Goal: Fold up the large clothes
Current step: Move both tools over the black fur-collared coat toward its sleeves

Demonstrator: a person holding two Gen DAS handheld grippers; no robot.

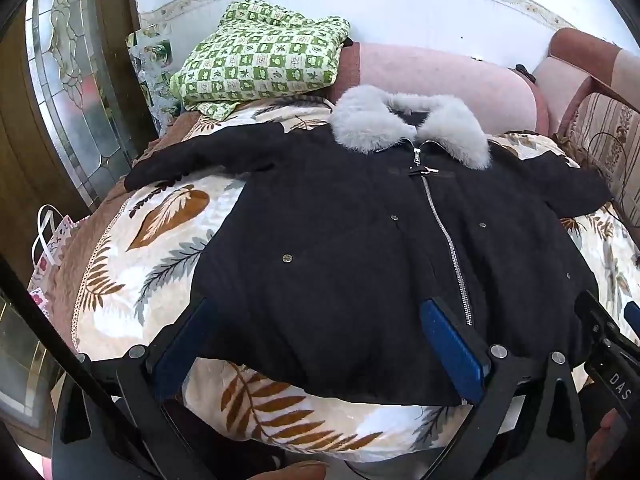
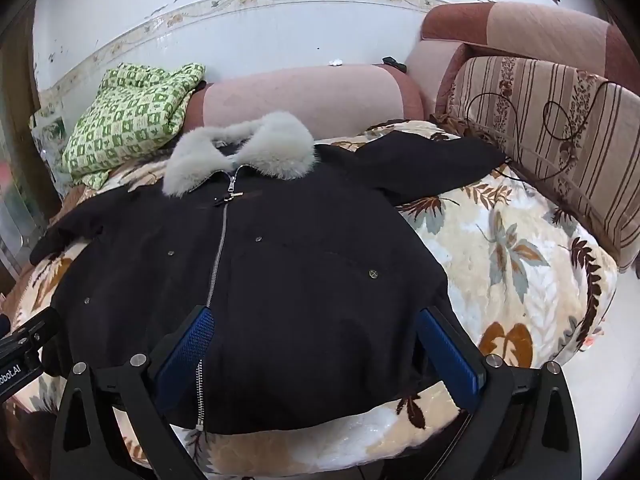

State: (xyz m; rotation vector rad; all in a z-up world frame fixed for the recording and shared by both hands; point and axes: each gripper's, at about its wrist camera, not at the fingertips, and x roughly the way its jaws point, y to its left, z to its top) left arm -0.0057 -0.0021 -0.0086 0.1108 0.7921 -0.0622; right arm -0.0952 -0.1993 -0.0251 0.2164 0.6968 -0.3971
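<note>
the black coat lies flat and zipped on the leaf-print blanket, front side up, so the folding looks not yet started, only the spreading done. the left gripper hangs over the hem with its fingers wide apart, holding nothing; the right gripper is the same, the hem between its fingers. the next move, i think, needs each one to close on thick cloth at a side or sleeve beyond the fingers. the cloth looks matte and heavy, the grey collar fluffy, the zipper metallic
</note>
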